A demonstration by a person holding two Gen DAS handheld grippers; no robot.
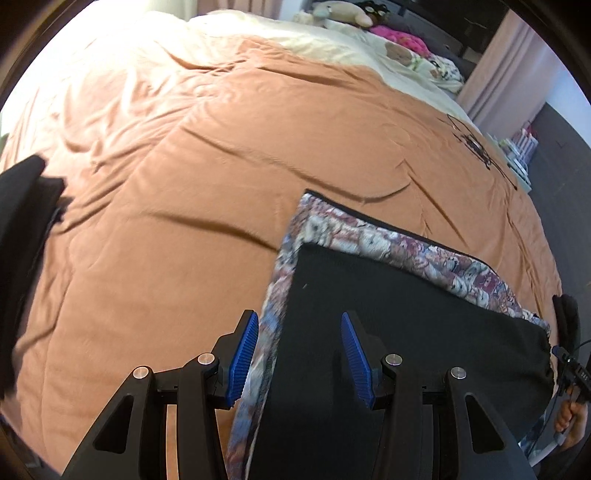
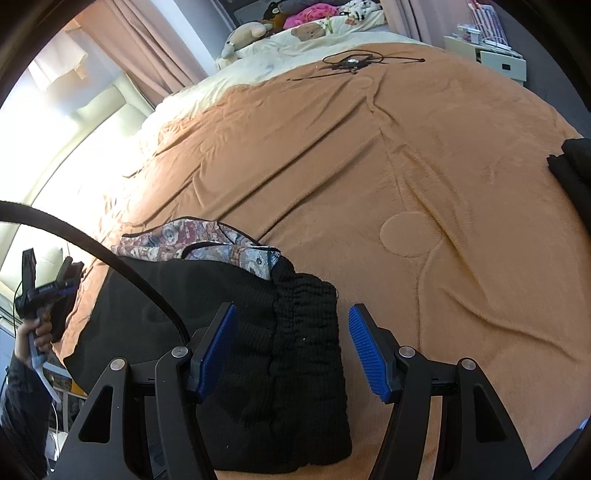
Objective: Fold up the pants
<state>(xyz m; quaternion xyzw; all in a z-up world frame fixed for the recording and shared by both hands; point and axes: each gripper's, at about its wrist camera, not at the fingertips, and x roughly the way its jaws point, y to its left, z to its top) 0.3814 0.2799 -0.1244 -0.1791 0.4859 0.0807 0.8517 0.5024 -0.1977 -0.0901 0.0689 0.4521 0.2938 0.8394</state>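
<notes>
The pants [image 1: 388, 314] lie folded on the orange blanket [image 1: 221, 166], black outside with a bear-patterned lining [image 1: 369, 236] showing along the far and left edges. My left gripper [image 1: 299, 354] hovers open over the pants' left edge, its blue pads clear of the cloth. In the right wrist view, the black ribbed waistband [image 2: 303, 332] lies under my right gripper [image 2: 291, 347], which is open with its pads apart from the fabric. The left gripper [image 2: 50, 260] shows at the left of that view, held in a hand [image 2: 37, 332].
Another dark garment [image 1: 26, 229] lies on the blanket at its edge, seen too as a dark garment [image 2: 576, 162] at the right. A black cable tangle [image 2: 351, 61] rests further up the bed. Stuffed toys [image 2: 251, 33] and pillows sit at the head. A white nightstand [image 2: 491, 55] stands beside the bed.
</notes>
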